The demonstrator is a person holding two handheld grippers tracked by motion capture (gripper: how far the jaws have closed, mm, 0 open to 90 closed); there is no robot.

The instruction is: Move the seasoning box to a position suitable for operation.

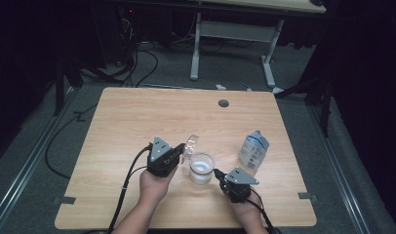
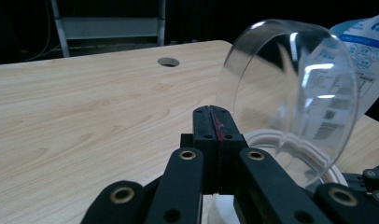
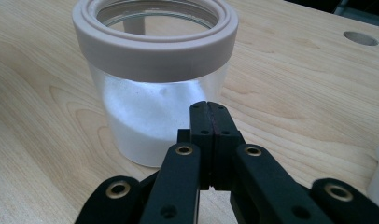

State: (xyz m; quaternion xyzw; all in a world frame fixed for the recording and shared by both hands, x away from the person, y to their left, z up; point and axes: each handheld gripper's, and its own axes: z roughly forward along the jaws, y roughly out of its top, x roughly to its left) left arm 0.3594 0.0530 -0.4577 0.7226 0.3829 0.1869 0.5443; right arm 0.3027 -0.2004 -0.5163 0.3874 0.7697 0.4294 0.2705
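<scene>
A clear jar (image 1: pixel 202 168) with a pale rim (image 3: pixel 155 60) stands on the wooden table (image 1: pixel 137 112), about a third full of white powder (image 3: pixel 141 121). Its mouth is uncovered. My left gripper (image 1: pixel 183 152) is shut on the edge of a clear round lid (image 1: pixel 191 143), which is held tilted just above and to the left of the jar. In the left gripper view the lid (image 2: pixel 290 93) rises from the tip of that gripper (image 2: pixel 214 109), over the jar's rim (image 2: pixel 313 154). My right gripper (image 1: pixel 217 172) is shut with nothing in it, its tip (image 3: pixel 208 105) close against the jar's right side.
A white and blue pouch (image 1: pixel 253 151) stands to the right of the jar, near the table's right edge. A round cable hole (image 1: pixel 223 103) sits at the back middle. Bare wood lies to the left and behind. Cables trail off the front edge.
</scene>
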